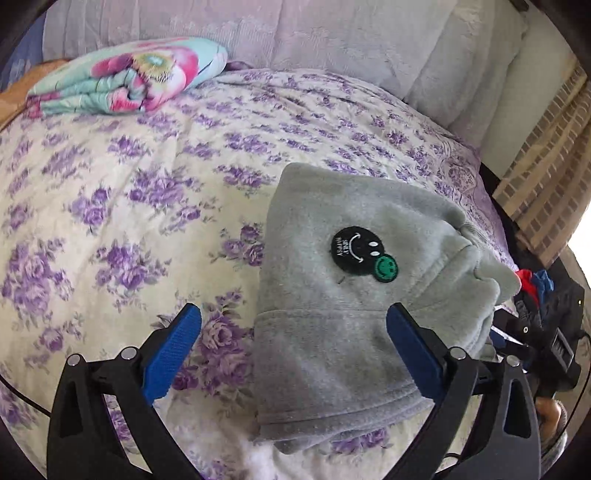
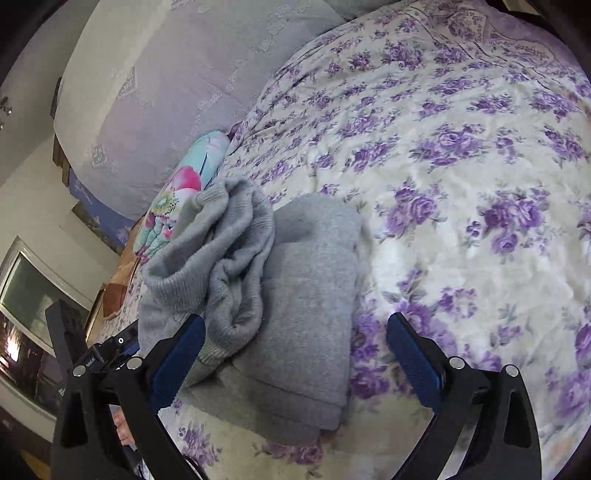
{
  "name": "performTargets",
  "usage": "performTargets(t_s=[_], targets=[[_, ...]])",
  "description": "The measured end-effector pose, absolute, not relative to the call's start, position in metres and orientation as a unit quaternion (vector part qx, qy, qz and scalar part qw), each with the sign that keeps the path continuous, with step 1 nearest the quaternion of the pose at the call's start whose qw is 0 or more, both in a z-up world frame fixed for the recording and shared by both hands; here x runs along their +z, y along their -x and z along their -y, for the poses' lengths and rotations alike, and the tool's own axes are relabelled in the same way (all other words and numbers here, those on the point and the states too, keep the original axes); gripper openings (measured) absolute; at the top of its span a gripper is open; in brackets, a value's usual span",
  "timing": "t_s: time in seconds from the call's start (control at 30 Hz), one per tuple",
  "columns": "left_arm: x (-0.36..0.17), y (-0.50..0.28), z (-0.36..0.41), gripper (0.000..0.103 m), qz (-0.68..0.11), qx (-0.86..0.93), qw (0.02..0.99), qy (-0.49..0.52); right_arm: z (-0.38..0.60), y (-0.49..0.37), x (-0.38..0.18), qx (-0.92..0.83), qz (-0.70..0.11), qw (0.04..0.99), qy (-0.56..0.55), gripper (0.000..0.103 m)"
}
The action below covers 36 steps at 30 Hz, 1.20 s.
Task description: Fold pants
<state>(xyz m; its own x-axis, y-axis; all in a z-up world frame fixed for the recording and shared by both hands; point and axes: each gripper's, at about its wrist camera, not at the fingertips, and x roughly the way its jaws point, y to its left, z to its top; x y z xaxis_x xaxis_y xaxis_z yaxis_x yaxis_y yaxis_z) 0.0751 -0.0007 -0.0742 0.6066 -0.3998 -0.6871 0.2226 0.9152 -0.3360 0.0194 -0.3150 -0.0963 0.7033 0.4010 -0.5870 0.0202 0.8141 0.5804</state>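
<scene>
Pants (image 1: 332, 295), grey fleece, lie folded into a thick bundle on the bed (image 1: 110, 192), which has a cream cover w/ purple flowers. In left wrist view, going L to R: folded floral quilt (image 1: 125, 81) at far upper left by the lilac headboard cushions (image 1: 295, 33); then bare bedcover; then left gripper (image 1: 293, 347) w/ fingers spread wide, nothing pinched. L blue finger (image 1: 173, 354) sits over bare cover, apart from the bundle; R blue finger (image 1: 413, 354) overlaps the pants' right part, contact can't be told. Black and green smiley patch (image 1: 364, 254) faces up on top layer, beyond the fingertips. Bunched waistband end points right toward bed edge.

Right wrist view, L to R: window at far left, quilt, then pants (image 2: 295, 295) w/ ribbed waistband crumpled on the left part of the bundle. Right gripper (image 2: 295, 354) fingers stand wide, gripping nothing. L finger (image 2: 177, 362) is in front of the bundle's left edge, R finger (image 2: 413, 358) over bare flowered cover, well clear of the cloth
</scene>
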Motion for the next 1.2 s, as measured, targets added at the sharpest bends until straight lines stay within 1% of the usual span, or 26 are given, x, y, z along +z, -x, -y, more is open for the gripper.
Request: performTargets(t_s=[0.13, 0.2, 0.3, 0.37, 0.47, 0.7, 0.93, 1.03, 1.2], targets=[[-0.087, -0.082, 0.016, 0.099, -0.41, -0.17, 0.893, 0.069, 0.296, -0.027, -0.103, 0.131, -0.384, 0.87, -0.281, 0.1], [-0.09, -0.085, 0.016, 0.099, -0.401, -0.173, 0.896, 0.075, 0.288, -0.03, -0.107, 0.13, -0.385, 0.878, -0.254, 0.1], [-0.1, -0.094, 0.008, 0.099, -0.416, -0.19, 0.882, 0.113, 0.281, -0.029, -0.107, 0.122, -0.385, 0.887, -0.223, 0.1], [-0.101, -0.091, 0.007, 0.099, -0.414, -0.188, 0.883, 0.115, 0.277, -0.027, -0.107, 0.116, -0.382, 0.891, -0.215, 0.1], [-0.1, -0.082, 0.012, 0.099, -0.405, -0.17, 0.892, 0.104, 0.281, -0.023, -0.108, 0.117, -0.376, 0.892, -0.221, 0.1], [-0.103, -0.074, 0.005, 0.099, -0.405, -0.163, 0.89, 0.131, 0.284, -0.017, -0.109, 0.118, -0.372, 0.891, -0.233, 0.099], [-0.104, -0.072, 0.005, 0.099, -0.409, -0.161, 0.888, 0.135, 0.274, -0.015, -0.108, 0.082, -0.371, 0.898, -0.22, 0.1], [-0.103, -0.073, 0.007, 0.099, -0.414, -0.165, 0.887, 0.122, 0.277, -0.019, -0.108, 0.092, -0.368, 0.895, -0.234, 0.1], [-0.103, -0.075, 0.005, 0.099, -0.417, -0.174, 0.883, 0.129, 0.283, -0.022, -0.111, 0.105, -0.356, 0.888, -0.27, 0.1]])
